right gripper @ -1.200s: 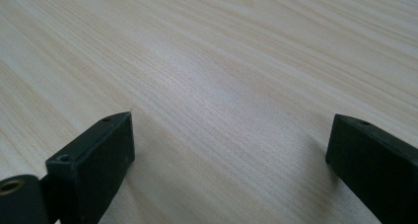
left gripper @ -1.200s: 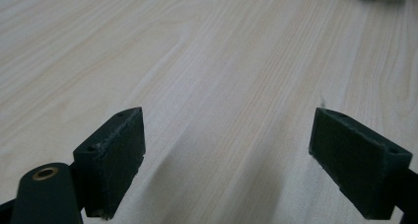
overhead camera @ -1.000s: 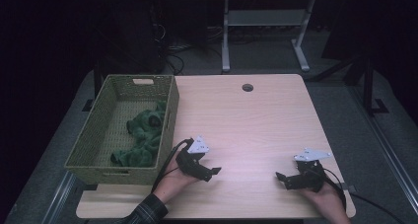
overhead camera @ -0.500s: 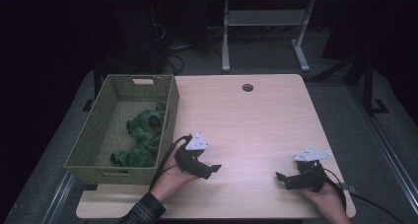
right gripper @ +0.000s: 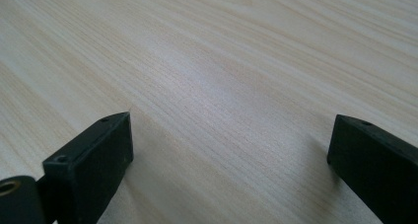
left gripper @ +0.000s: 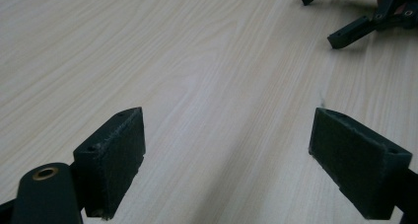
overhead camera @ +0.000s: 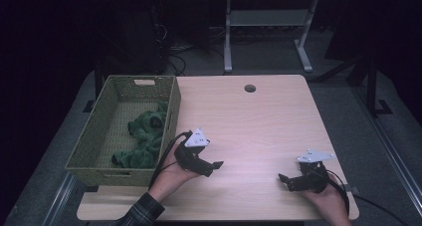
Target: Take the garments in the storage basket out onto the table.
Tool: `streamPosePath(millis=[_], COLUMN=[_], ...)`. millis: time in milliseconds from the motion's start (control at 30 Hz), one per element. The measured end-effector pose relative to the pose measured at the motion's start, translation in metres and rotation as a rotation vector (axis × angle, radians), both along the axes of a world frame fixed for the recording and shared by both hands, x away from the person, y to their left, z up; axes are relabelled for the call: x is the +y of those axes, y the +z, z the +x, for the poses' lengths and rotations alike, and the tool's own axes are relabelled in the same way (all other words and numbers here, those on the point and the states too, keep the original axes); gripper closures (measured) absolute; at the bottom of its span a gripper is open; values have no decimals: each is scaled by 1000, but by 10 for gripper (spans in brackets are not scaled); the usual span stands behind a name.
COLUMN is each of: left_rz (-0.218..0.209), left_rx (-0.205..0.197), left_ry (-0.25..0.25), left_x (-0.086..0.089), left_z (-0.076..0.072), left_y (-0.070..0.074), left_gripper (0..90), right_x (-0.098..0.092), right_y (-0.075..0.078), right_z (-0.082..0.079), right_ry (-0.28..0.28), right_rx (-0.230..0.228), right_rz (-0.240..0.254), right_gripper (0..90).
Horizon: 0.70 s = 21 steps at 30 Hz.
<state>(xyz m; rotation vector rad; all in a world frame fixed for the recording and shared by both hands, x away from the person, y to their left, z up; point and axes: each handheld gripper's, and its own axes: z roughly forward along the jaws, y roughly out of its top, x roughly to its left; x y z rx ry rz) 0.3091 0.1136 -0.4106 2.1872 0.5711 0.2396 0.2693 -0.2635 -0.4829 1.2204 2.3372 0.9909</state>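
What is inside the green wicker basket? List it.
The green wicker basket holds crumpled dark green cloth along its right side; bare woven floor shows at the left. Anything under the cloth is covered.

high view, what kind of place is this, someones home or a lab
Likely a lab or workshop rather than a home: a bare wooden table with a cable hole, cables on the floor behind it, and a metal stand.

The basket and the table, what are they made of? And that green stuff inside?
The basket looks woven, maybe wicker or plastic weave: its olive walls show a fine mesh pattern. The table looks like pale wood or wood-print laminate, with grain lines and a soft sheen. The green stuff seems soft cloth, rumpled and fuzzy.
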Motion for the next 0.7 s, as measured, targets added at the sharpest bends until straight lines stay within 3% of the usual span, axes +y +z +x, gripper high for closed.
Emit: streamPosePath(millis=[333,533,700], left_rz=[-10,21,13], left_rx=[-7,-24,-33], left_ry=[-2,-7,1], left_x=[1,2,6], left_z=[2,5,8], left_y=[18,31,41], left_gripper=[135,138,138], right_x=[0,0,0], right_y=[0,0,0], right_z=[0,0,0], right_ry=[0,1,0], right_rx=[0,-1,-1], right_rz=[1,-1,-1], right_gripper=[32,32,32])
